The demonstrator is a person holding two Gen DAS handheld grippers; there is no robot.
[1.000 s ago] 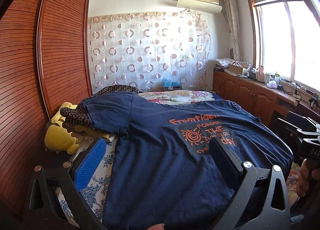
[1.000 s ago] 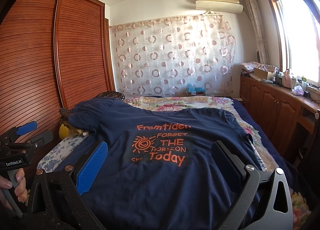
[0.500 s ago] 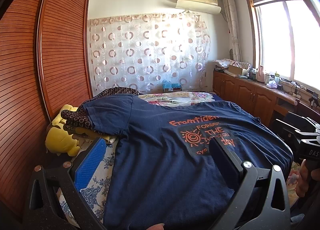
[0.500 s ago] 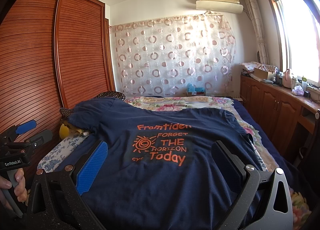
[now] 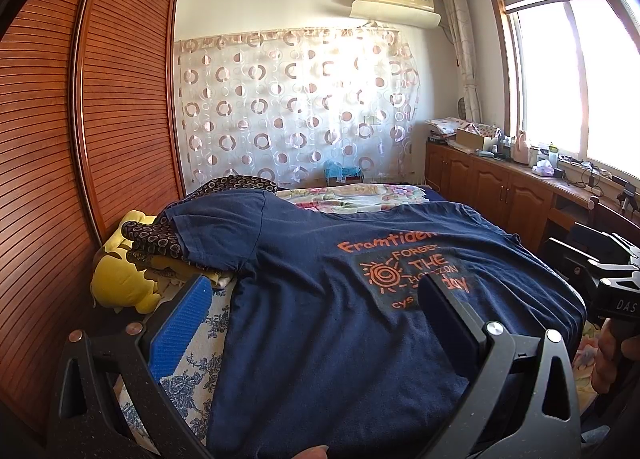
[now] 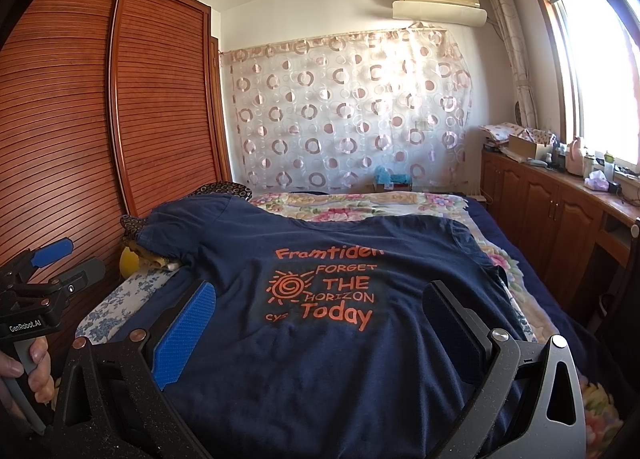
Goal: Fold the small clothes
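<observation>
While both grippers hover spread wide and empty, the left gripper [image 5: 312, 299] and right gripper [image 6: 320, 307] frame a soft navy T-shirt [image 6: 340, 339] with orange print, lying flat on the floral-sheeted bed [image 6: 360, 205]; slatted wooden wardrobe doors [image 6: 160, 107] stand left of the bed.

- Strong daylight is admitted through the window [image 5: 576, 71] on the right, which is blown out to white in both views.
- The patterned curtain [image 6: 348, 111] is lit from behind and glows softly.
- The wardrobe [image 5: 80, 139] is bowed by fisheye distortion, and dark vignetting is seen at the corners.
- The navy T-shirt [image 6: 340, 339] is rendered sharply, with its print legible.
</observation>
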